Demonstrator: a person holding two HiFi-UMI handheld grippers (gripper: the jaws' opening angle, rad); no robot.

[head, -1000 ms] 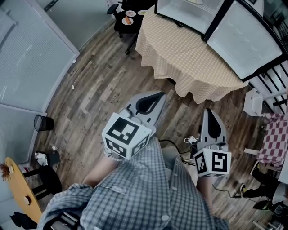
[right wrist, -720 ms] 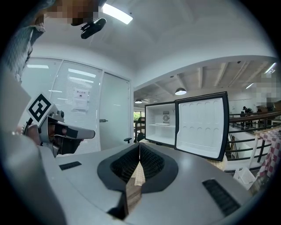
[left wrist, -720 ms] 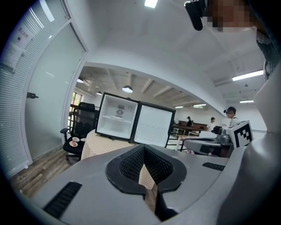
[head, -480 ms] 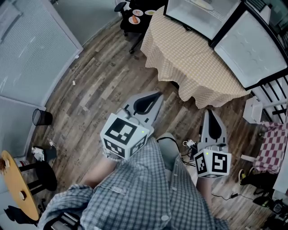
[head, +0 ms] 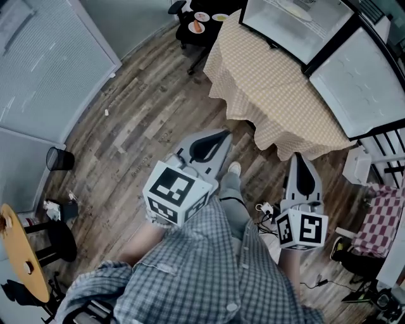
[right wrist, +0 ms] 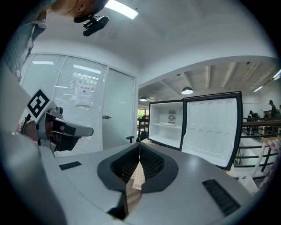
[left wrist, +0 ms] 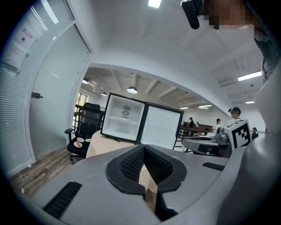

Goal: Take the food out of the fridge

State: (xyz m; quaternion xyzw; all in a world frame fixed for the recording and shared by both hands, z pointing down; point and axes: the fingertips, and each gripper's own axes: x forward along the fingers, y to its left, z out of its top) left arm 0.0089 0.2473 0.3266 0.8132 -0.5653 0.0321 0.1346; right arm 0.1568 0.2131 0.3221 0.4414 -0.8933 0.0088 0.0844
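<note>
A small black fridge (head: 297,24) stands open on a table with a checked cloth (head: 278,95), its white door (head: 367,82) swung to the right. In the left gripper view the fridge (left wrist: 122,124) and in the right gripper view the fridge (right wrist: 168,124) show bare white shelves. My left gripper (head: 222,133) and right gripper (head: 299,156) are held side by side over the wood floor, short of the table. Both are shut with nothing in them, as the left gripper (left wrist: 143,147) and right gripper (right wrist: 139,144) show close up.
A black office chair (head: 190,25) left of the table carries two small plates (head: 201,18), one with food. A black bin (head: 57,158) stands by the glass wall at left, near a round orange table (head: 22,259). Black railings (head: 386,152) and a checked cloth (head: 383,209) lie at right.
The person has walked toward the table: the table and fridge sit nearer and more to the right, and a foot now shows between the grippers. Both grippers stayed shut.
</note>
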